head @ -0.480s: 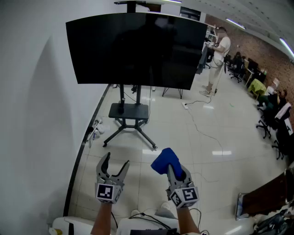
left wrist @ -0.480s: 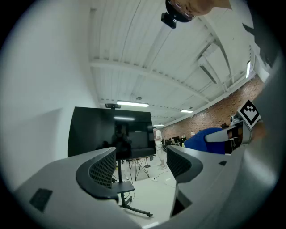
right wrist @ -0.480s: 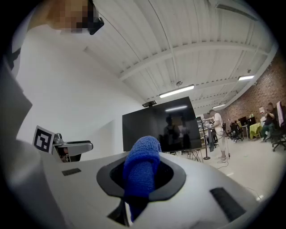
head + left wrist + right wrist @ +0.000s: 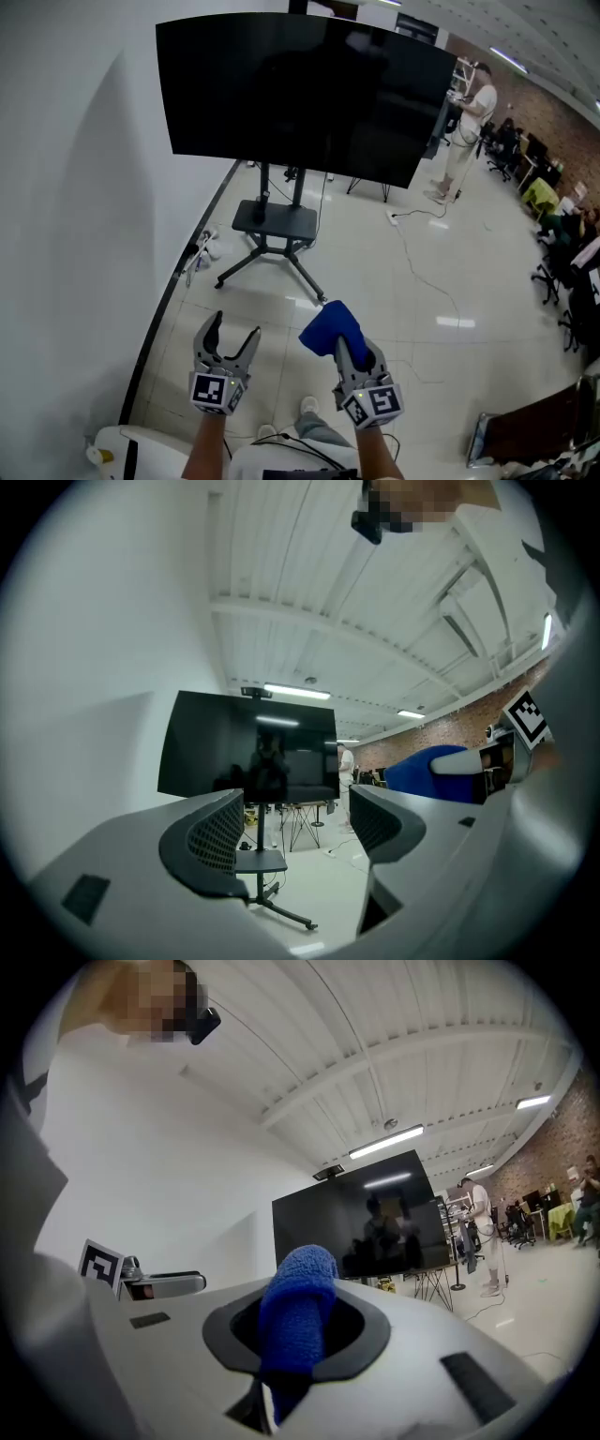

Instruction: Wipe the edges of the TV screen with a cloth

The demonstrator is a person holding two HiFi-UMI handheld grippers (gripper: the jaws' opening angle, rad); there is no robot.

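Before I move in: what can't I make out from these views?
- Dirt on the TV edges: too far and dark, every view.
- Right tool's tips: head view, wrapped by the cloth.
- TV's lower-left corner: right gripper view, behind the cloth.
- Stand base: right gripper view, behind the tool body.

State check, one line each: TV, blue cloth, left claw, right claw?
TV screen: dark, upright on its stand, far from both claws.
blue cloth: bunched, clamped in the right claw, not touching the screen.
left claw: open, empty.
right claw: shut on the blue cloth.
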